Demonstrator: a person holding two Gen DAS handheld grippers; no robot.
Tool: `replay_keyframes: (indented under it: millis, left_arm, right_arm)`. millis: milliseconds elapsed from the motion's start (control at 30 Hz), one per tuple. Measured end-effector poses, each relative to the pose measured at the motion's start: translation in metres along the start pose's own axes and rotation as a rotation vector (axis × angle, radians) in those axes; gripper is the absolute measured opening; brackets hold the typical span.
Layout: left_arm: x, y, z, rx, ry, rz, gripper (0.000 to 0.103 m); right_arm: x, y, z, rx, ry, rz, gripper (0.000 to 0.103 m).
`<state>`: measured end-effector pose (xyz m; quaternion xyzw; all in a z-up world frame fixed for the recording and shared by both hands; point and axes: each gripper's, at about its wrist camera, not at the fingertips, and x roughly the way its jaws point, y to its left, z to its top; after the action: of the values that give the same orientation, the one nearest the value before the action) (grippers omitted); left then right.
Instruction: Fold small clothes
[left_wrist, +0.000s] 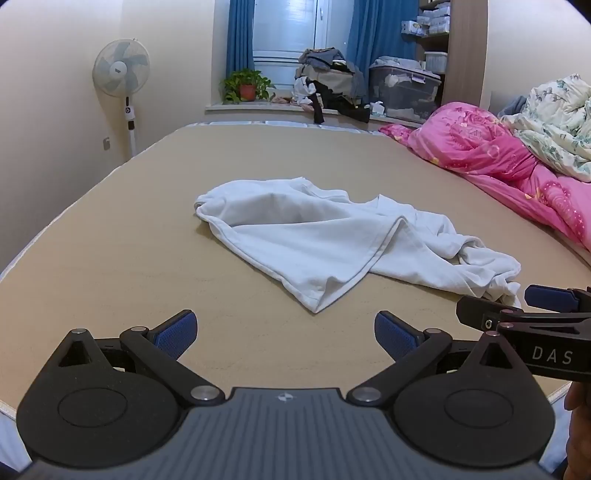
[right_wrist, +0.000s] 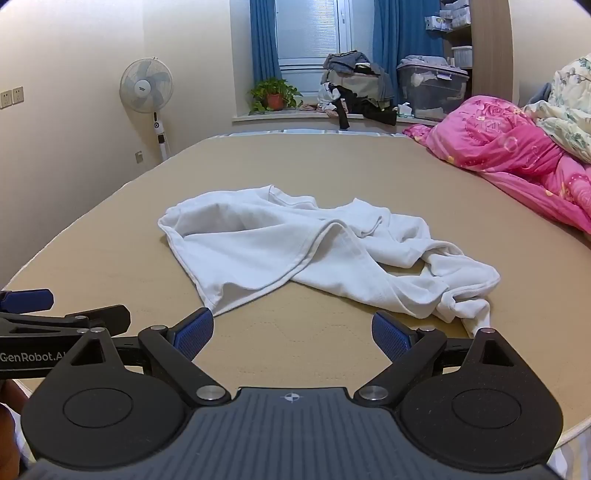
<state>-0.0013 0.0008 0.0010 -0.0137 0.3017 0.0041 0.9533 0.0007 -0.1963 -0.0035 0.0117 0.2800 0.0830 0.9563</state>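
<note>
Both tongs, left (left_wrist: 284, 332) and right (right_wrist: 291, 334), gape wide, empty; crumpled white shirt (left_wrist: 332, 243) probably runs left-right.

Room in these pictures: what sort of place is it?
Most likely a home bedroom. A wide bed fills the view, with a pink quilt bunched along one side. A standing fan and a heap of clothes on the window ledge fit a lived-in home.

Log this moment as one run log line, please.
stage: before first grasp | white garment: crumpled on bed, untouched | left claw: open, empty | right claw: open, empty
</note>
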Motion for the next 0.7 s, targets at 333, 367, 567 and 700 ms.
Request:
replay_keyframes:
  millis: [333,367,567,700]
  left_arm:
    - [0.0053,-0.0036,-0.0033,-0.001,-0.002,0.000,0.102]
    - [0.0052,-0.0035,-0.0031,-0.001,-0.003,0.000,0.102]
    - [0.0054,-0.0040,-0.0033,-0.001,-0.003,0.000,0.102]
    - [0.0047,-0.0036,-0.0027,-0.001,-0.002,0.000,0.102]
  right_arm:
    - [-0.0013,0.0000,0.0001,0.000,-0.003,0.001,0.093]
    - [-0.0013,0.0003,0.0001,0.000,-0.003,0.001,0.093]
    - [-0.0019,-0.0001,0.0006,0.000,-0.003,0.000,0.093]
    - [-0.0021,0.0000,0.0008,-0.001,-0.003,0.000,0.093]
